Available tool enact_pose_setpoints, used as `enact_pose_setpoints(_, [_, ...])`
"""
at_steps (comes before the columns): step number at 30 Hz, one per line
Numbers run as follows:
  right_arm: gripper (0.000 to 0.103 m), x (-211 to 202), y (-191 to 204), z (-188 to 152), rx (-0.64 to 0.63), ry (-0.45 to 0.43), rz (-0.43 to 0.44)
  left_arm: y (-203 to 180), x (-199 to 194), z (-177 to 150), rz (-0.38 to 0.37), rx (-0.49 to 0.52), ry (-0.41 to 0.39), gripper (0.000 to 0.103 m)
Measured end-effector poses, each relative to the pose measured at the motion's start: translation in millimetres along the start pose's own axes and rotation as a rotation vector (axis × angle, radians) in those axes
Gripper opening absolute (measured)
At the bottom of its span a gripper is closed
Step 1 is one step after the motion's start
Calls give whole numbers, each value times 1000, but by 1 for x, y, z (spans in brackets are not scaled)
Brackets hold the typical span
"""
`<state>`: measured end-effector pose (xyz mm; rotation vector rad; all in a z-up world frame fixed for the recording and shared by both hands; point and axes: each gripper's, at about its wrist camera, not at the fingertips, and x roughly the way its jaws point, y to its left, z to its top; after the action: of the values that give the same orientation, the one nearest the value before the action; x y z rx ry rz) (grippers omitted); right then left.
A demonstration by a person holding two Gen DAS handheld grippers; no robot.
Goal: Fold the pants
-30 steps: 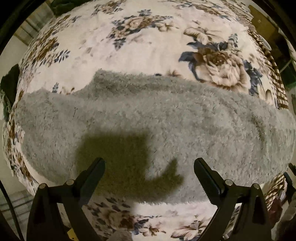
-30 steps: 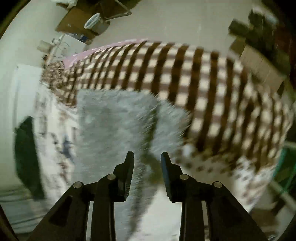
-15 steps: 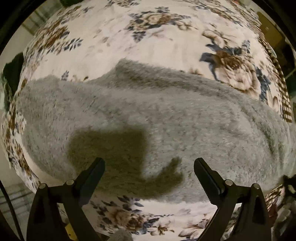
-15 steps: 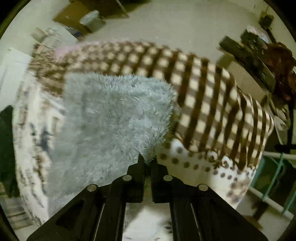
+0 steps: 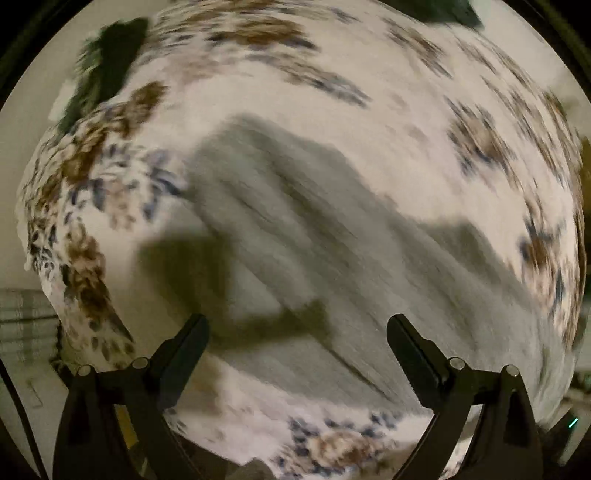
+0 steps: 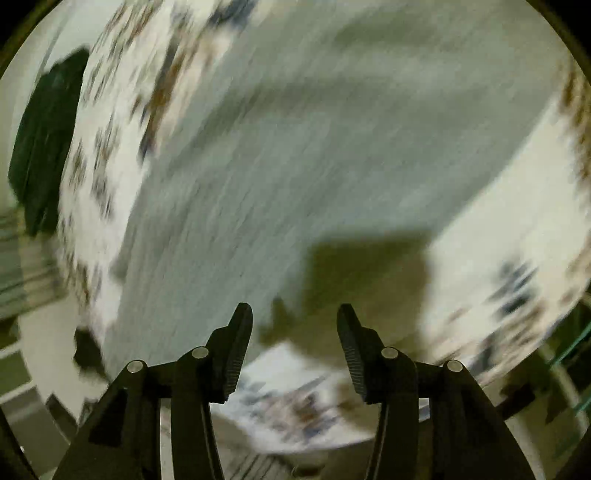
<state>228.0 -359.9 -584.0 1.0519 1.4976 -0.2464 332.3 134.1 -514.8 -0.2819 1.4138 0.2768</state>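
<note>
The grey fluffy pants (image 5: 332,258) lie flat on the floral bedspread (image 5: 295,92), running from upper left to lower right in the left wrist view. Both views are blurred by motion. My left gripper (image 5: 297,328) is open and empty, above the near edge of the pants. In the right wrist view the pants (image 6: 314,166) fill the middle. My right gripper (image 6: 295,314) is open and empty, above the pants' near end, with its shadow on the cloth.
A dark green garment (image 5: 107,62) lies at the far left edge of the bed, and also shows in the right wrist view (image 6: 44,140). Another dark item (image 5: 436,11) sits at the top. The bed's edge and floor show at the lower left (image 5: 26,332).
My right gripper was shut on the pants' edge half a second ago and is now open and empty. Both cameras have swung fast; the pants now lie diagonally in the left view.
</note>
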Motion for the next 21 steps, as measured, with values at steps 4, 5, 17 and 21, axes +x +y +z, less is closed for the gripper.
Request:
enact_pose_setpoints(4, [51,62,27,-47,85,85,64,50,19,38,4,-37,-1,98])
enact_pose_setpoints(5, [51,71,28,-54,107,85,76,56,24,43,-15,-50,12,97])
enact_pose_setpoints(17, [8,92,82,-97,83,-96,-9,85,59,84,-225,-120,-32,9])
enact_pose_setpoints(21, [7,77,105,-101,19,-120,-20,106,13,69,-235,-151,-117,8])
